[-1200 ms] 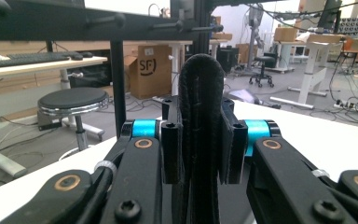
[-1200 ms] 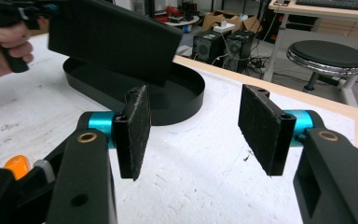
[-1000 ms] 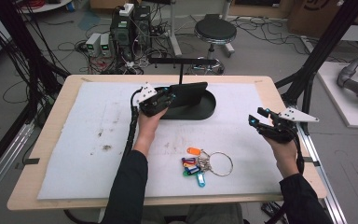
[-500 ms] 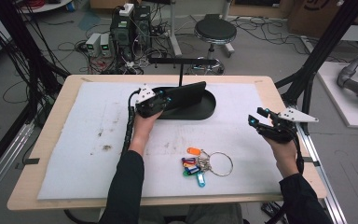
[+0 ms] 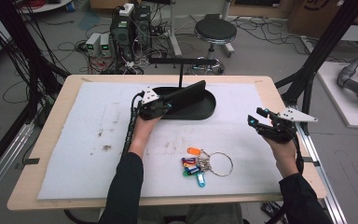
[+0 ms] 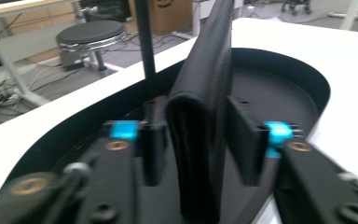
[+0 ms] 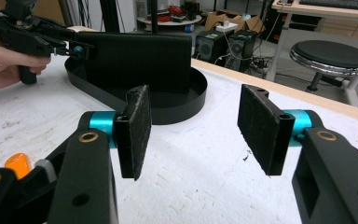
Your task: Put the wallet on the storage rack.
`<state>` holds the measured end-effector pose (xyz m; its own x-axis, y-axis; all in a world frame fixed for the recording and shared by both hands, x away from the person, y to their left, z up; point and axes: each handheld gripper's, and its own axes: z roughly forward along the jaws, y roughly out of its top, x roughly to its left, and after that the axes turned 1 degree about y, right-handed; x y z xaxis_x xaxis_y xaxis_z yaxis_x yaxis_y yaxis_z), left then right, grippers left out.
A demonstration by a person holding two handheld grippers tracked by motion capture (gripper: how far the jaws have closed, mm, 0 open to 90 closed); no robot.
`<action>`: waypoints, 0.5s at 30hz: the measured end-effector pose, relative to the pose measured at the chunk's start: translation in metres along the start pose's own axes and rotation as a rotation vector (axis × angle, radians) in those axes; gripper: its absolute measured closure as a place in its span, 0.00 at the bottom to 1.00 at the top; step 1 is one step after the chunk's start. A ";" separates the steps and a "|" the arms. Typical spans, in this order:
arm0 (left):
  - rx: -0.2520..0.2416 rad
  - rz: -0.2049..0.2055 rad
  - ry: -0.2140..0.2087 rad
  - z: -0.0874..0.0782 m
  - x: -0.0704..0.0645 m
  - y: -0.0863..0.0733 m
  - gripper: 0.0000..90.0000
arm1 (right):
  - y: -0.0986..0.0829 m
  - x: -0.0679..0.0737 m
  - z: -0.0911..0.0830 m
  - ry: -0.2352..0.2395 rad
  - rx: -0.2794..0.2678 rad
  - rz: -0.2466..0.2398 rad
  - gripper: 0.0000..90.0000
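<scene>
Up on the far middle of the bench (image 5: pixel 46 186), a wooden top covered by a white, slightly stained foam-like sheet (image 5: pixel 88 140), sits one shallow black oval tray (image 5: pixel 200 109) with a low upright wall and a thin black post (image 5: pixel 181 74) rising from its far edge to a horizontal bar. One flat black wallet (image 5: pixel 186 94), folded and finely textured like leather, stands on edge inside the tray. The left hand-held gripper (image 5: pixel 154 105), held in the person's left hand (image 5: pixel 144 126), is clamped on the near end of the wallet; in the left gripper view its two black pads sit on either side of the wallet's (image 6: pixel 205 121) rounded folded spine, the left pad touching it, the right pad at most a hair off it, with the wallet upright between them over the tray floor (image 6: pixel 279 88). On the near middle of the sheet lies one bunch of keys (image 5: pixel 200 163): a thin metal ring with several small plastic tags in orange, purple, green and blue. The right hand-held gripper (image 5: pixel 261 125) is held above the right side of the bench, well apart from the keys and the tray, its jaws spread wide with nothing between them; the right gripper view shows its two rectangular pads faced with rough dark felt-like material (image 7: pixel 136 126), and farther off the tray (image 7: pixel 186 100) and the wallet (image 7: pixel 140 60).
</scene>
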<state>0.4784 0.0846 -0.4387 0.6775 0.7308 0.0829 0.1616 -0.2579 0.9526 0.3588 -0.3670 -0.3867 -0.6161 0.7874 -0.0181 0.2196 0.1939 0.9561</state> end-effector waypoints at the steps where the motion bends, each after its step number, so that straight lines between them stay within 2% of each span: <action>1: 0.011 -0.004 0.011 -0.001 0.000 0.001 0.52 | 0.000 0.000 0.000 0.000 0.000 0.000 0.50; 4: 0.049 -0.030 0.049 -0.003 -0.002 0.003 0.36 | 0.000 0.000 0.000 -0.001 -0.001 0.001 0.50; 7: 0.108 0.000 0.101 -0.007 -0.003 0.006 0.30 | 0.000 -0.001 0.000 0.000 0.000 0.005 0.50; 8: 0.114 0.013 0.117 -0.010 -0.003 0.007 0.30 | 0.000 0.000 0.000 -0.001 -0.001 0.004 0.49; 15: 0.069 0.015 0.132 -0.032 -0.005 0.014 0.30 | 0.000 0.000 0.002 -0.005 0.003 0.000 0.49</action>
<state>0.4542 0.0976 -0.4166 0.5808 0.8022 0.1387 0.2041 -0.3084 0.9291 0.3599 -0.3658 -0.3874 -0.6120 0.7906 -0.0197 0.2216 0.1953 0.9554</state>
